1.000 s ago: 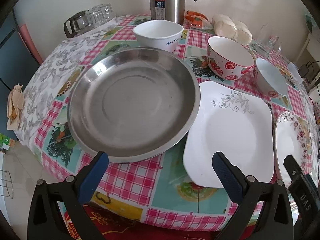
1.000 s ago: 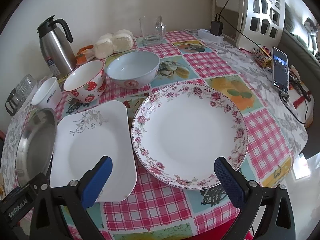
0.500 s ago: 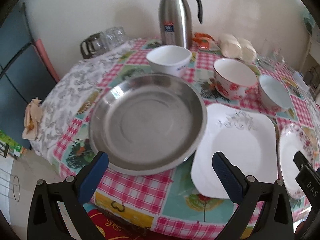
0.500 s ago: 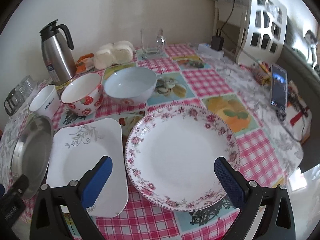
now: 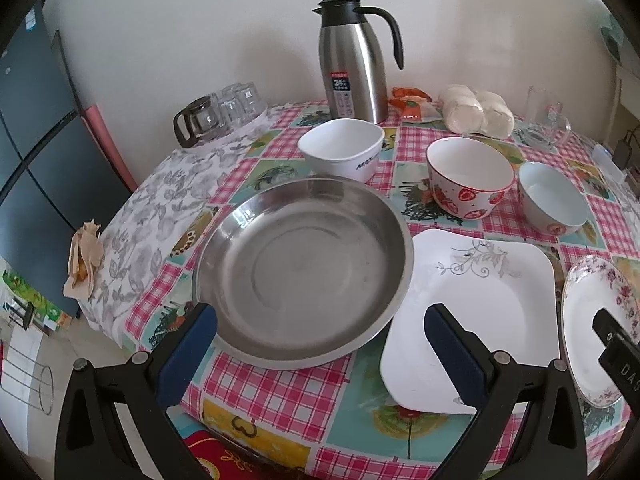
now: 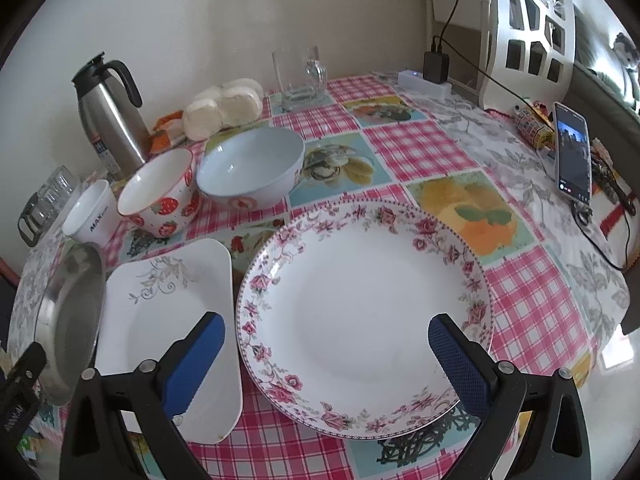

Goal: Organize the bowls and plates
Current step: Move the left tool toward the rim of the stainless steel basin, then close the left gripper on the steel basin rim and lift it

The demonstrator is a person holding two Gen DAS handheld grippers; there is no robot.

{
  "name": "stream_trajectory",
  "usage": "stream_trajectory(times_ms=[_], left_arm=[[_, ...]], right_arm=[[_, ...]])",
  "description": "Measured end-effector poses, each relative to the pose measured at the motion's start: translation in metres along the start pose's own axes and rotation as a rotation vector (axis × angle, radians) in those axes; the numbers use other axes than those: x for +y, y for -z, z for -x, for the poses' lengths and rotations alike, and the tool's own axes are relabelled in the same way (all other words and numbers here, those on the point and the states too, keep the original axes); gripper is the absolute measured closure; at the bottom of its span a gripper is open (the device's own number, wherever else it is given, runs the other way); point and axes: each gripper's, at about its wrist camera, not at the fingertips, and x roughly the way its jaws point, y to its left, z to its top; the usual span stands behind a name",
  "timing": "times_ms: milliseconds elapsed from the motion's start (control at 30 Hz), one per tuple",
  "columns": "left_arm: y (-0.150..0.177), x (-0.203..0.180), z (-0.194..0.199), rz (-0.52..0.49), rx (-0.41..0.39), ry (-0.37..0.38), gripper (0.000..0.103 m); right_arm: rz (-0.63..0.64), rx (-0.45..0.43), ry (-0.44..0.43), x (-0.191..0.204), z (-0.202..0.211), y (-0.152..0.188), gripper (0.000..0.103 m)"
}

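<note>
While both sets of jaws stay wide apart with nothing in them, the left gripper and right gripper have pulled back from the table, so no dish is picked yet. The metal pan, square plate and flowered plate lie side by side in front, three bowls behind. Only the right view shows the phone; only the left shows the glasses.
</note>
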Motion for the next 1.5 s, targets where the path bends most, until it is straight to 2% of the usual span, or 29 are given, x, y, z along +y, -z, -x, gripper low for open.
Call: stream_trajectory(times_ms=[267,567,1000,1233,1500], left_arm=[[0.002,0.002,0.001,0.009,-0.016,0.045,0.0],[0.004,0.0,-0.007,-0.027,0.022,0.088,0.0],[0.005,0.014,-0.017,-0.006,0.05,0.135,0.0],[0.0,0.027,-0.023,0.038,0.034,0.147,0.0],[-0.009,0.077,-0.045,0.206,0.019,0.155,0.0]], right_arm=[[0.009,-0.01,-0.001,0.003,0.003,0.001,0.0],[0.005,0.007,-0.014,0.005,0.0,0.004,0.0],[0.103,-0.031,0.027,0.031,0.014,0.013,0.0],[0.138,-0.077,0.042,0.048,0.022,0.015,0.0],[0.138,-0.138,-0.056,0.085,0.033,0.007,0.0]])
